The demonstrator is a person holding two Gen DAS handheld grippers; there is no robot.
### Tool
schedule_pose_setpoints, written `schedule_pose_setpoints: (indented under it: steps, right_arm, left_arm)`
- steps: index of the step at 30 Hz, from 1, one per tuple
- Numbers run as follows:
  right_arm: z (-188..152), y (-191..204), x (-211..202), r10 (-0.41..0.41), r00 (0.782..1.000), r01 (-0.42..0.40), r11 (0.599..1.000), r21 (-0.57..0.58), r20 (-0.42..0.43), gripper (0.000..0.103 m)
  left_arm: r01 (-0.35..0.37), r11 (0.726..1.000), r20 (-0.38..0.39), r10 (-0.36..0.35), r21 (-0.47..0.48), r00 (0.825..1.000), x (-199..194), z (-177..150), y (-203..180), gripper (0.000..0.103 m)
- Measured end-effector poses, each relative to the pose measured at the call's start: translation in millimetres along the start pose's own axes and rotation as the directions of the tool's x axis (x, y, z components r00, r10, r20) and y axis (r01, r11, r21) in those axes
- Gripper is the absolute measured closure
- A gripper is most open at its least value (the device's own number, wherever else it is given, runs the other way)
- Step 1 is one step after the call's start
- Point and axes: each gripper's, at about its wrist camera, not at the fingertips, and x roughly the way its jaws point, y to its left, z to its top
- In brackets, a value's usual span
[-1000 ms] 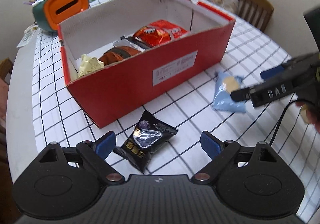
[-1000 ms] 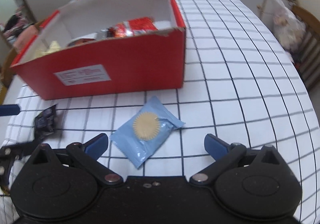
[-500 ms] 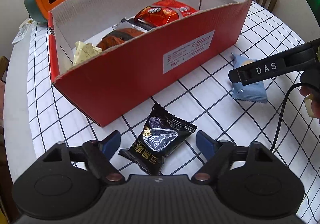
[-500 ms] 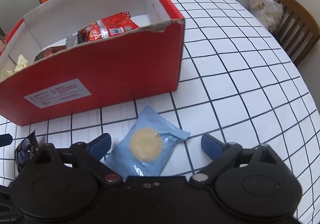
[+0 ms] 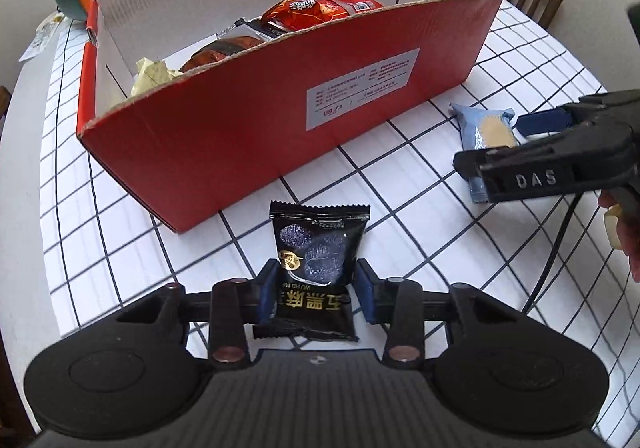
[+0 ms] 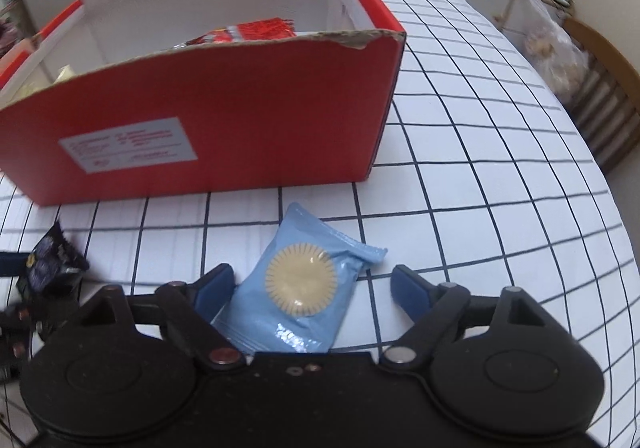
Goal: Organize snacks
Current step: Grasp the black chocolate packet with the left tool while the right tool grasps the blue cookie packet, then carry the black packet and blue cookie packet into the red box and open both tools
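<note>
Inside, the red cardboard box (image 5: 256, 120) holds a red snack bag (image 5: 320, 8) toward its far right, a brown-wrapped snack (image 5: 216, 56) mid-box and a pale yellow packet (image 5: 152, 74) at the left end. Near its front wall, the left gripper (image 5: 316, 294) tilts steeply down — its jaws have just been closing and now pinch the black snack packet (image 5: 316, 248). To the right, the right gripper (image 6: 312, 288) angles down too, jaws narrowing but apart — straddling the blue snack packet (image 6: 298, 296) on the checked tablecloth (image 6: 480, 128), left pad touching.
</note>
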Motion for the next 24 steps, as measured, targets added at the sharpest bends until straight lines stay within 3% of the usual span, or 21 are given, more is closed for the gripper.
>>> schedule_pose_setpoints:
  steps: [3, 5, 8, 15, 24]
  right_arm:
    - [-3.4, -5.9, -4.0, 0.028, 0.999, -0.027, 0.999, -0.037, 0.02, 0.033]
    - [-6.1, -9.7, -7.3, 0.045, 0.998, -0.043, 0.997, -0.06, 0.032, 0.046]
    - [-8.1, -15.5, -11.0, 0.075, 0.996, -0.072, 0.994, -0.082, 0.038, 0.054]
    - [-13.0, -30.0, -18.4, 0.135, 0.989, -0.13, 0.987, -0.089, 0.055, 0.058]
    - [-19.4, -30.9, -52.5, 0.204, 0.974, -0.188, 0.969, -0.157, 0.093, 0.058]
  left_arm:
    - [-0.001, 0.999, 0.005, 0.001, -0.034, 1.0, -1.4, -1.3, -1.6, 0.067]
    - [-0.002, 0.998, 0.011, 0.003, -0.066, 1.0, -3.1, -2.7, -3.6, 0.068]
    - [-0.005, 0.992, 0.009, 0.007, -0.127, 1.0, -5.4, -6.1, -7.7, 0.069]
    - [-0.067, 0.97, 0.018, 0.073, -0.233, 0.997, -10.7, -15.0, -20.1, 0.069]
    - [-0.045, 0.932, 0.054, 0.069, -0.36, 0.996, -31.1, -27.4, -19.9, 0.07]
